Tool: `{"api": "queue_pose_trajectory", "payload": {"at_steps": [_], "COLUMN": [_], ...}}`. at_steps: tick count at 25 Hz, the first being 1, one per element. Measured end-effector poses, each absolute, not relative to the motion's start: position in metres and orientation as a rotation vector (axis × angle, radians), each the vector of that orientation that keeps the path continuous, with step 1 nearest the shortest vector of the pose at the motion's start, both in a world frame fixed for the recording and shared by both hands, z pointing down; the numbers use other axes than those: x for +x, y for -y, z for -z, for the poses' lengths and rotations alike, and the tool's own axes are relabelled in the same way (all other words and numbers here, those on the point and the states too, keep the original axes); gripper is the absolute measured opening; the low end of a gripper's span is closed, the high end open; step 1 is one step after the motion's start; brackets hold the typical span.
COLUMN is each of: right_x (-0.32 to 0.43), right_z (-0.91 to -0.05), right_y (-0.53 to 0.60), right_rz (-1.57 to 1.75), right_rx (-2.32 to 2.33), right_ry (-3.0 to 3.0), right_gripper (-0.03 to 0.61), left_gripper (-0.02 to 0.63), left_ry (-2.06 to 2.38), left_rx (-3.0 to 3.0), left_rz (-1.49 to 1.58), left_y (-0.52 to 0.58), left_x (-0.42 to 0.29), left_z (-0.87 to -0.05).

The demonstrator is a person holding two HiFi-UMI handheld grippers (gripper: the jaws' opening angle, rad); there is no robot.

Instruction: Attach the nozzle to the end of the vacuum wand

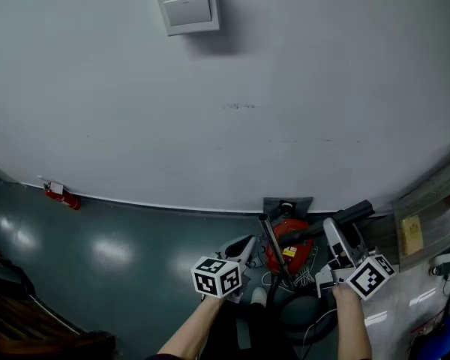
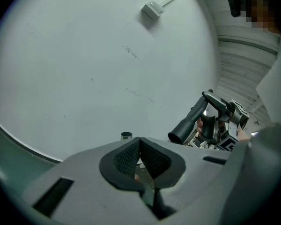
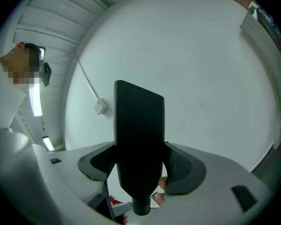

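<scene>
**Tight between the tools, open floor to the left**
The wand (image 1: 274, 255) stands between the left gripper (image 1: 242, 250) and the right gripper (image 1: 336, 240), whose clamped nozzle (image 1: 349, 216) juts forward. The red vacuum (image 1: 291, 247) sits just ahead. Bare floor (image 1: 112, 253) lies left of the left gripper, and shelving (image 1: 427, 212) stands right of the right one.

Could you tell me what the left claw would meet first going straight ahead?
Probably the wand's open end, just beyond the shut left claw; missing that, the wall. Depth is unclear.
</scene>
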State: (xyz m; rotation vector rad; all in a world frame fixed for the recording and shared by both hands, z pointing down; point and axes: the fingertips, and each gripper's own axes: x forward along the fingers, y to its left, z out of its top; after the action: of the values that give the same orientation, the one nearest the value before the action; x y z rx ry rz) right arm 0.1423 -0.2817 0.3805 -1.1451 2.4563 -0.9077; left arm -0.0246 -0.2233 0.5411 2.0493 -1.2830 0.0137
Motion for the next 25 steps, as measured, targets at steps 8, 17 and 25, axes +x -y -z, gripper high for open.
{"api": "queue_pose_trajectory", "payload": {"at_steps": [8, 17, 25], "right_x": [0.136, 0.130, 0.126], "right_z": [-0.391, -0.412, -0.422], "right_y": [0.299, 0.314, 0.320], "right_rz": [0.910, 0.940, 0.970], "right_rx": [-1.150, -1.142, -1.135], "right_ry": [-2.443, -2.452, -2.474], "right_gripper": [0.310, 0.310, 0.310], "left_gripper": [0.005, 0.012, 0.190], "left_ry": [1.252, 1.239, 1.230], "left_rx": [2.028, 2.053, 2.102], "left_rz": [0.031, 0.034, 0.034], "left_y": [0.245, 0.259, 0.272], "left_x": [-0.025, -0.014, -0.001], "left_z": [-0.581, -0.616, -0.635]}}
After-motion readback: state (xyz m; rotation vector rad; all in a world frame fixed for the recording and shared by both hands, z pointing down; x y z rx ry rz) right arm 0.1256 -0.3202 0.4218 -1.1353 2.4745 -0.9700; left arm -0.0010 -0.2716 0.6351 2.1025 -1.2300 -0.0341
